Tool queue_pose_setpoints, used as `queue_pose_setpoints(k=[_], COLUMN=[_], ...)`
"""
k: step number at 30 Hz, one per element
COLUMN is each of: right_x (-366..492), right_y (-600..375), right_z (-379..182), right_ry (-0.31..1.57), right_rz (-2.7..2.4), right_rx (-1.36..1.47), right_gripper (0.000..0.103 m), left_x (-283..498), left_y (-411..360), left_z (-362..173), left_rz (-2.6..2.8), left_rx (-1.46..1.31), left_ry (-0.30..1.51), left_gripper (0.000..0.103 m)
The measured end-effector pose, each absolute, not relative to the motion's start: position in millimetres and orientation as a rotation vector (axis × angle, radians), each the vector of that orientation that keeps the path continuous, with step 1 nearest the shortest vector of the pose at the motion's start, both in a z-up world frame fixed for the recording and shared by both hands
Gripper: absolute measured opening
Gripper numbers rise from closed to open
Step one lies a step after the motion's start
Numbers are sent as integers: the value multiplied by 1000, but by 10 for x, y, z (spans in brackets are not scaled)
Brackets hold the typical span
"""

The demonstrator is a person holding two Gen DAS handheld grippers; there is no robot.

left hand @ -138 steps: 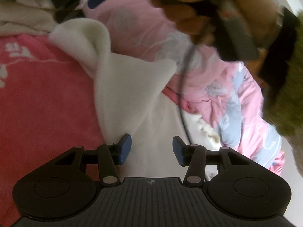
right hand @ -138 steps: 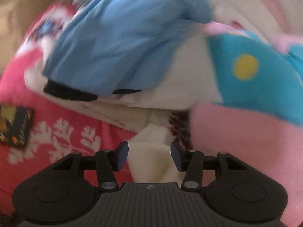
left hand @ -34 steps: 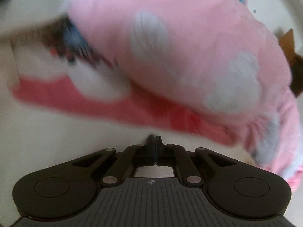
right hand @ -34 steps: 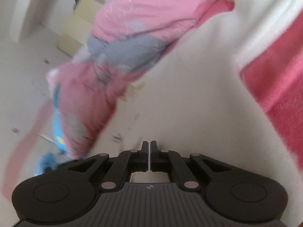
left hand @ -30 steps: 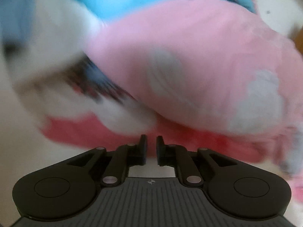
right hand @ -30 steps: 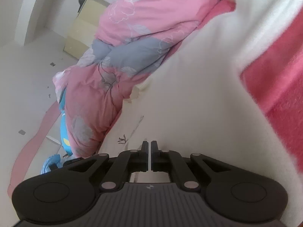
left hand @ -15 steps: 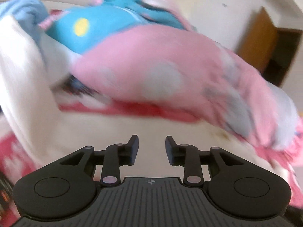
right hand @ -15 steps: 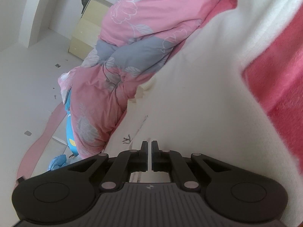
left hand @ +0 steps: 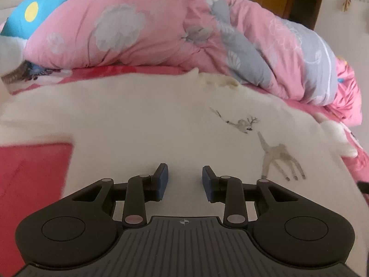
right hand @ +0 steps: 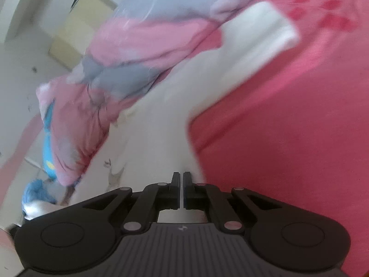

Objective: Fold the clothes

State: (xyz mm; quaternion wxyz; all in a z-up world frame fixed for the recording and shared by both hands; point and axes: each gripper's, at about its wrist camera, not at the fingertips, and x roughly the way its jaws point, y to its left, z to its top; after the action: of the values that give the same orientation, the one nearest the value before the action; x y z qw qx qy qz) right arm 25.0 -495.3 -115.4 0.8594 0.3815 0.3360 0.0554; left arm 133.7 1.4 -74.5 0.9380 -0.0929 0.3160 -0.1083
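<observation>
Left wrist view: left gripper jaws partly apart, nothing between the 2 blue pads. It hovers over the cream fleece garment, spread flat on the red blanket, deer print to the right. Pink quilt bunched behind.

Right wrist view, blurred: right gripper nearly closed, only a thin slit, nothing visibly held. Tips sit over the garment's edge where cream meets red blanket; a sleeve stretches away.

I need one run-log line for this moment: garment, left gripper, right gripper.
garment: cream top spread flat on red blanket | left gripper: open, empty, over top | right gripper: nearly shut, nothing visibly held
</observation>
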Motion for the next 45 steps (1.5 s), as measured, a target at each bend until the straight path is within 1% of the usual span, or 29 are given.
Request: queue_pose_setpoints(k=[2,5,6,7,9,14,17,18,20,22,27,30,32,35,37,39,42,45], right_x=[203,218,265,313,427,930,1185,1246,1332,1328,1428,1629,1807,2037,2132,2085,1896,1749], right_y=[-5192,-5550,-5637,-5723,-5886,-6117,-6131,-6126,-6094,-6007,-5523,-4956,-4542,-3939,-3586,-3362,-3331,-3637], right_z=[-1110,-1056,-1032,-1007,-964,-965,-1044,-1073,-1089,-996,-527,-295,-262,-479,-635,-751,-716,-542], right_ry=[723,690,671,652,610,541,592,609,630,618,533,511,517,613,671,695,666,629], right_rz=[-19,-131,-165,-199,-253,-311,-344,-351,-359,-354,-258,-136,-68,43,114,172,262,305], right_rx=[747,790,788,786,791,801,763,752,722,674,493,289,138,-24,-117,-190,-201,-58], right_gripper=[5,8,13,24,35,35,36,34,19,14,13,13,14,17,25,28,38,40], left_x=[1275,1299,1315,1314,1310,1321,1332,1334,1332,1332,1340,1339,1338,1339,1338,1341,1332,1330], left_y=[66,132,144,158,167,184,217,226,237,242,265,281,285,285,285,287,291,302], left_z=[-773,-815,-830,-841,-847,-869,-887,-891,-898,-900,-912,-919,-921,-923,-922,-923,-925,-928], left_rz=[-232,-242,-245,-247,-250,-259,-267,-269,-271,-272,-279,-281,-282,-283,-283,-284,-284,-286], left_rx=[-216,-262,-275,-287,-296,-316,-340,-346,-354,-358,-375,-385,-388,-390,-391,-392,-394,-400], left_ry=[634,637,640,638,634,626,623,622,619,617,614,612,611,611,611,611,611,610], left_gripper=[33,34,34,34,34,35,35,35,35,35,35,35,35,35,35,35,35,35])
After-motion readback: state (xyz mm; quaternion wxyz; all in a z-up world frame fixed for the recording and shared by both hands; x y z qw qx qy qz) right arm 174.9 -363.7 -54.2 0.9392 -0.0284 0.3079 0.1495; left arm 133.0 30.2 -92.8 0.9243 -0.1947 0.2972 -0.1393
